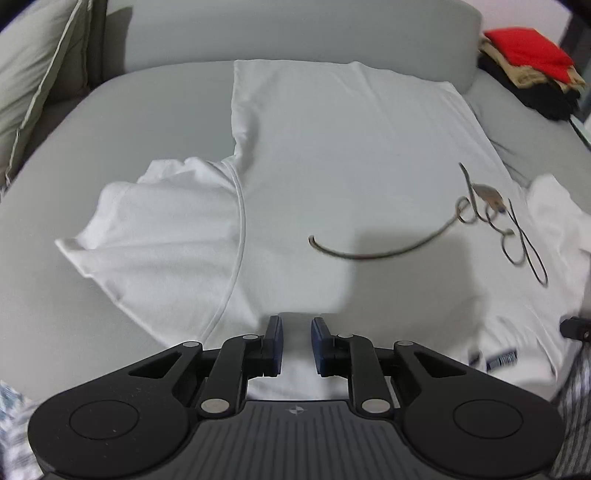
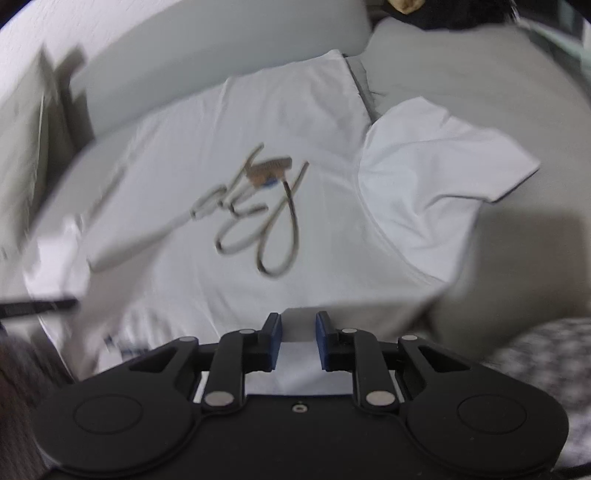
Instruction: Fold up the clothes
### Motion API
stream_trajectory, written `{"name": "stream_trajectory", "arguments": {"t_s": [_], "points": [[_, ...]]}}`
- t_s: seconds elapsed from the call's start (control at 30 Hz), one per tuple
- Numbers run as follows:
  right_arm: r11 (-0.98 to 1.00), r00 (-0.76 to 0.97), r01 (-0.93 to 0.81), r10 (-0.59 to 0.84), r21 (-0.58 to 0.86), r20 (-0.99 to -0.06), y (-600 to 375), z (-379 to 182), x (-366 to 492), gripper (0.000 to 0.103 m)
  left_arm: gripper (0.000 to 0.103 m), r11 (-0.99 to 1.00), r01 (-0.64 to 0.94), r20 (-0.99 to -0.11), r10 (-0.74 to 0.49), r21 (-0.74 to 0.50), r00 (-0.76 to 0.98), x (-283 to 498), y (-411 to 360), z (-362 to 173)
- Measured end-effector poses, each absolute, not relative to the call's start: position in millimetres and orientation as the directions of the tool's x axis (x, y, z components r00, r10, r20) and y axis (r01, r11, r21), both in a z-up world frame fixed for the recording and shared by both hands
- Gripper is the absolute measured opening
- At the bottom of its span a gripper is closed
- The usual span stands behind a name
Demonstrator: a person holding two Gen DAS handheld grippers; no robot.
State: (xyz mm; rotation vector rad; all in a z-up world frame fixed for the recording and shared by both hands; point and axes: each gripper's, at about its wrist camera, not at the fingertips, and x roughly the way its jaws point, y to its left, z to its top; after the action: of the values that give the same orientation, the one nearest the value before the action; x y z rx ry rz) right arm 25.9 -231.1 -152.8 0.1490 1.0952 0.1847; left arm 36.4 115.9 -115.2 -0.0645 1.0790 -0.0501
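A white T-shirt [image 1: 332,147] lies flat on a grey cushion, with a dark scribble print [image 1: 487,206] on its chest. Its crumpled left sleeve [image 1: 155,229] spreads out to one side. The other sleeve [image 2: 436,162] lies flat in the right wrist view, beside the same print [image 2: 258,214]. My left gripper [image 1: 297,321] points down onto the shirt's near edge, its blue pads close together with a ridge of white fabric between them. My right gripper [image 2: 298,317] stands the same way at the near edge by the right shoulder, pads narrow on white fabric. Both views are blurred.
The grey seat [image 1: 147,110] runs back to a padded backrest [image 1: 295,29]. A pale cushion [image 1: 33,74] leans at the far left. A pile of red, tan and black clothes [image 1: 528,62] sits at the far right. Patterned cloth [image 2: 546,350] lies by the near edge.
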Motion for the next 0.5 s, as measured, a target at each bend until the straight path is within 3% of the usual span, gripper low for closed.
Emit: {"name": "stream_trajectory", "arguments": {"t_s": [0.1,0.27,0.37,0.5], "points": [[0.965,0.419,-0.053,0.255,0.257,-0.872,-244.4,-131.4,20.1,0.021,0.018,0.994,0.013,-0.848,-0.098,-0.107,0.521,28.1,126.1,-85.6],[0.887,0.568,-0.108,0.426,0.450,-0.704,-259.2,-46.4,22.9,0.027,0.020,0.978,0.004,-0.698,-0.151,-0.207,0.700,20.0,150.0,-5.7],[0.850,0.648,-0.167,0.476,0.500,-0.594,-261.7,-4.3,33.0,0.042,0.039,0.976,0.035,-0.627,-0.165,-0.215,0.762,27.3,149.2,26.1],[0.832,0.677,-0.159,0.484,0.532,-0.554,-263.5,2.3,66.2,0.049,0.042,0.975,0.065,-0.623,-0.186,-0.213,0.760,56.3,143.4,23.5]]}}
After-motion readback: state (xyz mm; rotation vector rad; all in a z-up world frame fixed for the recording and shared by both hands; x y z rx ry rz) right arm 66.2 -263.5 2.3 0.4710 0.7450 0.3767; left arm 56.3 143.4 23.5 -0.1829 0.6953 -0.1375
